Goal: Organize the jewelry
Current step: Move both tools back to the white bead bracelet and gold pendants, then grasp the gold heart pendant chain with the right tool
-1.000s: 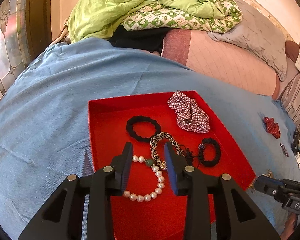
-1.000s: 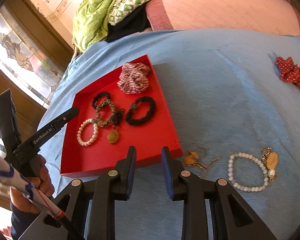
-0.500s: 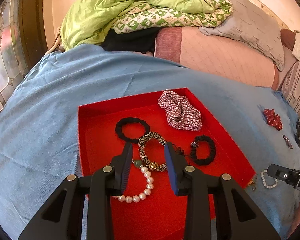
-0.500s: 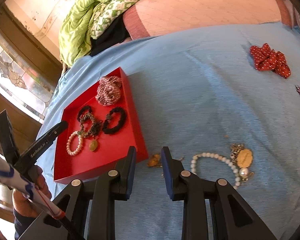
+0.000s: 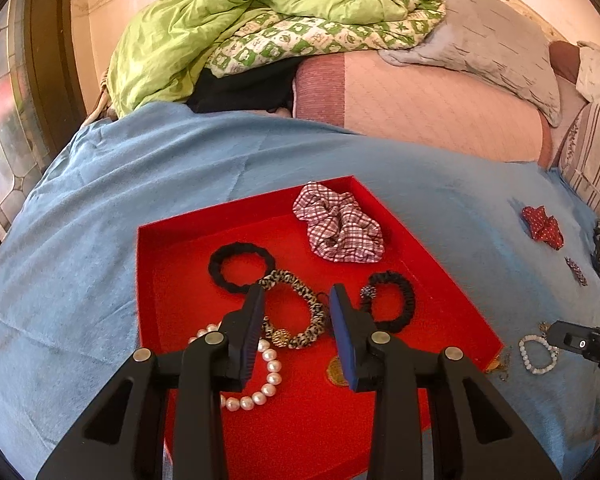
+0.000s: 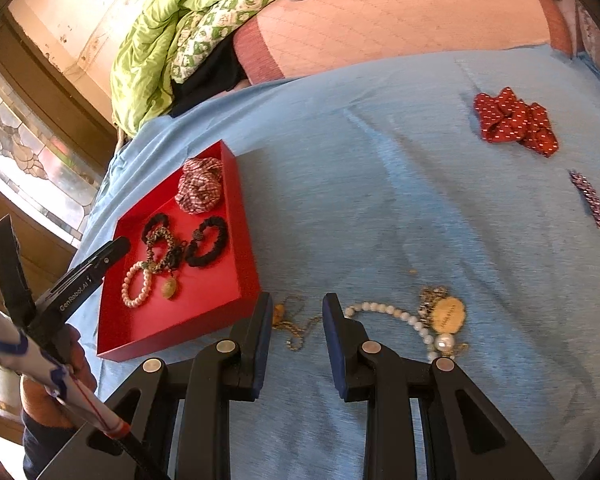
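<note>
Bright daylight, seemingly from the stained-glass window (image 5: 4, 136) at nine o'clock; fisheye bending and black corners throughout.

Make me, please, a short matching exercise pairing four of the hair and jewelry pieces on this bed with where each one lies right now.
Things:
1. plaid scrunchie
2. red dotted scrunchie
3. gold chain
4. pearl bracelet with gold tag

Places:
A. on the blue cover, just outside the red tray, in line with the right gripper
B. at the tray's far end
C. far out on the cover, beyond every other piece
D. on the cover, right of the right gripper

Pairs: 1-B, 2-C, 3-A, 4-D
</note>
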### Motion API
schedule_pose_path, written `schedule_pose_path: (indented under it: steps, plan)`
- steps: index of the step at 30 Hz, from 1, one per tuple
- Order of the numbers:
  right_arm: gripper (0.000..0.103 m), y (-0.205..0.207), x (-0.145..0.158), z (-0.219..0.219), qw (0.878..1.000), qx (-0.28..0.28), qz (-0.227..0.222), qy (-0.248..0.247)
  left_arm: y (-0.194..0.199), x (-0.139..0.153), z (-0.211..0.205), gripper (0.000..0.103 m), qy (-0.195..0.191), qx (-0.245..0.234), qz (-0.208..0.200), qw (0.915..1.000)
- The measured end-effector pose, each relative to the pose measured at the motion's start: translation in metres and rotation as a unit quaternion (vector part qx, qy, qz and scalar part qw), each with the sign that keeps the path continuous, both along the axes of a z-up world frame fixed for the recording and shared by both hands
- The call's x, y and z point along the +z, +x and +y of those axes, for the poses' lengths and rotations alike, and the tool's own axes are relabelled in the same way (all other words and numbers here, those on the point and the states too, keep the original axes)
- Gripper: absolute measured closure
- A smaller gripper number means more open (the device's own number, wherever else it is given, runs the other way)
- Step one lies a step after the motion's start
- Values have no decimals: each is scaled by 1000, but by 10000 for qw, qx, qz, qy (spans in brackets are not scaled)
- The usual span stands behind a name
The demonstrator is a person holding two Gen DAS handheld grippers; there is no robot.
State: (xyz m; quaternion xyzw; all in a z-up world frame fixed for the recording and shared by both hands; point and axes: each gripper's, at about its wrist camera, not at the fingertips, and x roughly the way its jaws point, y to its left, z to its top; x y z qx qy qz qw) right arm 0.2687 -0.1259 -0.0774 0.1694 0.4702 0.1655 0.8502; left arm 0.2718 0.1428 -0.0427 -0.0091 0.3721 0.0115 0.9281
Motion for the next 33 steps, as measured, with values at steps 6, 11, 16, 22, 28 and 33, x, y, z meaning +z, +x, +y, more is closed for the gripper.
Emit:
schedule_pose_path:
  steps: [6,11,16,22,28,33]
  plan:
    - [75,-3,-2,-20,9999,-141,29,-47,-2,4,-17,71,50,-179,-95,9998]
    - [75,-4,-3,-39,9995,-306,67,-73,-7,8,-41,71,-2,-605,-189,9980]
    - [75,-2,-9,-56,9984,-514,205,-70,-11,3,-71,71,-404,-1296,-25,9907]
    - [75,5,-23,-75,9956,-750,551,-112,-13,-7,-99,71,-524,-1783,213,9823]
    - [75,10,-36,-80,9933,-829,779,-202,-15,-12,-118,71,-433,-2029,307,9778]
    - [73,15,-38,-71,9940,-749,687,-403,-15,-15,-121,71,-380,-2059,336,9773]
